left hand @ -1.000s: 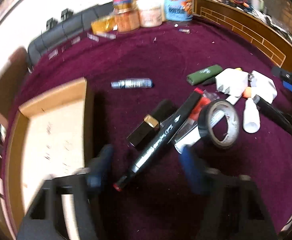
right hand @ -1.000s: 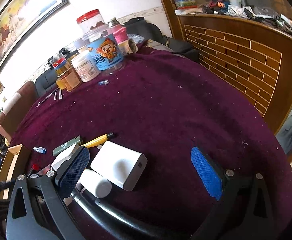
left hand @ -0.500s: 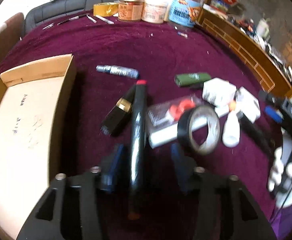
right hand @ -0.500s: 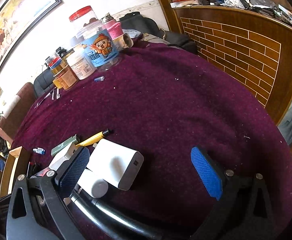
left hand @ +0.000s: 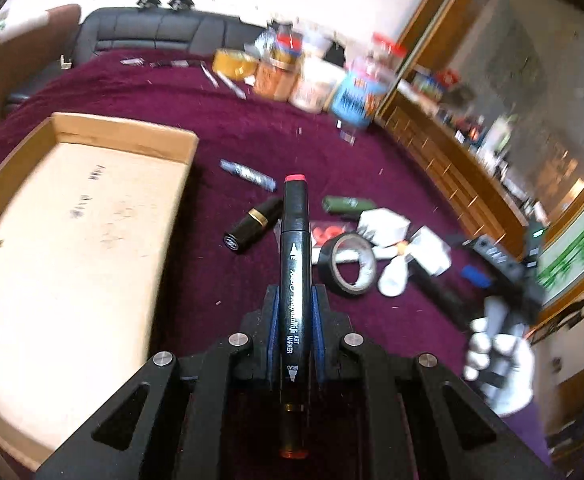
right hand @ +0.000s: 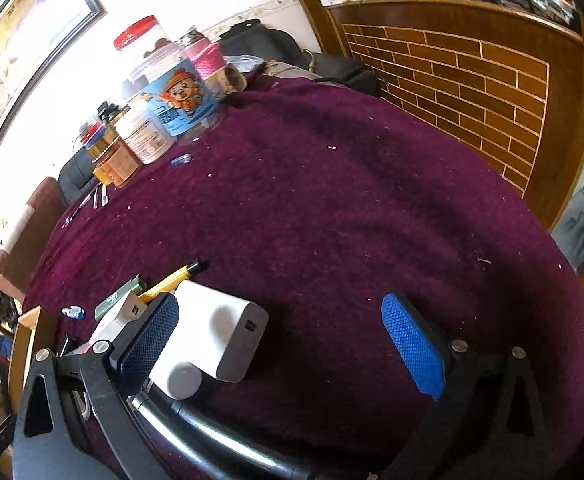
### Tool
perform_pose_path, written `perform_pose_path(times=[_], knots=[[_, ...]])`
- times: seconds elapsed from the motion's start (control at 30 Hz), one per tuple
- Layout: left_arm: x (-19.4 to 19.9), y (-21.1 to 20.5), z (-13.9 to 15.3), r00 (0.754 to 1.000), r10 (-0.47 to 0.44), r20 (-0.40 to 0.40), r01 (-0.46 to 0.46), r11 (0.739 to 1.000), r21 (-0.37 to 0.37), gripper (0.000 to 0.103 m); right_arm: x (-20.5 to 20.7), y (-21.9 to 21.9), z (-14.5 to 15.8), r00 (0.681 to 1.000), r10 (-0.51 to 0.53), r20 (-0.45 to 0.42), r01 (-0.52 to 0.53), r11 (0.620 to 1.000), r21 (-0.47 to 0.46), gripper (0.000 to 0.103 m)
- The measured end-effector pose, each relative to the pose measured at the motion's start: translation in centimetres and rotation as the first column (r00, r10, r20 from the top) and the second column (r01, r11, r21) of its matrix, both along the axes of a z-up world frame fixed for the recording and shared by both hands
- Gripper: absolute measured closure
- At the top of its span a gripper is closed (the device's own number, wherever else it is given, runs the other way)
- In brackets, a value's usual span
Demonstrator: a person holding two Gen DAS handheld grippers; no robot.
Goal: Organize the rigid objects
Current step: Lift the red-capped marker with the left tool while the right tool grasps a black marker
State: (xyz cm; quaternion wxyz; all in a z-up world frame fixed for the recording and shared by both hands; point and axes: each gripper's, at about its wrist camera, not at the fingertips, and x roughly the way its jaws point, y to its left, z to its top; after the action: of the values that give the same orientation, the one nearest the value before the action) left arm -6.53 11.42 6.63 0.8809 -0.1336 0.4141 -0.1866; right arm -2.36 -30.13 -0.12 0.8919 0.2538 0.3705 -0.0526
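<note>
My left gripper (left hand: 294, 304) is shut on a black art marker (left hand: 295, 248) with a red cap and holds it lifted above the purple cloth. An open cardboard box (left hand: 63, 248) lies to its left. On the cloth ahead lie a black lipstick (left hand: 251, 226), a roll of black tape (left hand: 348, 266), a green lighter (left hand: 348, 204), a small blue tube (left hand: 247, 174) and white chargers (left hand: 384, 226). My right gripper (right hand: 279, 336) is open and empty, low over the cloth, with a white power adapter (right hand: 219, 336) by its left finger.
Jars and tins (right hand: 163, 112) stand at the table's far edge, with pens (right hand: 97, 198) beside them. A wooden brick-pattern counter (right hand: 472, 72) curves along the right. A black sofa (left hand: 163, 32) stands behind the table. A black cable (right hand: 195, 432) lies under the right gripper.
My left gripper has closed on the black marker and lifted it off the cloth, pointing it forward. The right gripper has barely moved.
</note>
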Motion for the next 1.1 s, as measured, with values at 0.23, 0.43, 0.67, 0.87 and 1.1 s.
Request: perform_pose_path(times=[0.23, 0.43, 0.67, 0.87, 1.1], knots=[[-3.8, 3.5, 2.1, 0.995, 0.040, 0.096, -0.043, 0.999, 0.023, 0.091, -3.6, 3.3, 3.8, 0.992, 0.115, 0.045, -0.108, 0.985, -0.136, 0.001], [-4.3, 5.3, 1.0, 0.995, 0.048, 0.083, -0.047, 0.999, -0.009, 0.091, -5.6, 8.6, 2.8, 0.933, 0.348, -0.087, -0.355, 0.863, -0.359, 0.009], [-4.6, 6.2, 0.3, 0.996, 0.066, 0.057, -0.064, 0.997, -0.034, 0.091, -5.8, 11.4, 1.0, 0.877, 0.450, -0.167, -0.476, 0.771, -0.423, 0.051], [-5.1, 6.1, 0.2, 0.997, 0.065, 0.053, -0.063, 0.997, -0.033, 0.091, -6.3, 13.2, 0.1, 0.814, 0.531, -0.235, -0.581, 0.735, -0.351, 0.051], [-6.0, 5.9, 0.4, 0.997, 0.054, 0.057, -0.052, 0.998, -0.033, 0.091, -5.1, 12.9, 0.3, 0.859, 0.460, -0.223, -0.511, 0.795, -0.327, 0.058]])
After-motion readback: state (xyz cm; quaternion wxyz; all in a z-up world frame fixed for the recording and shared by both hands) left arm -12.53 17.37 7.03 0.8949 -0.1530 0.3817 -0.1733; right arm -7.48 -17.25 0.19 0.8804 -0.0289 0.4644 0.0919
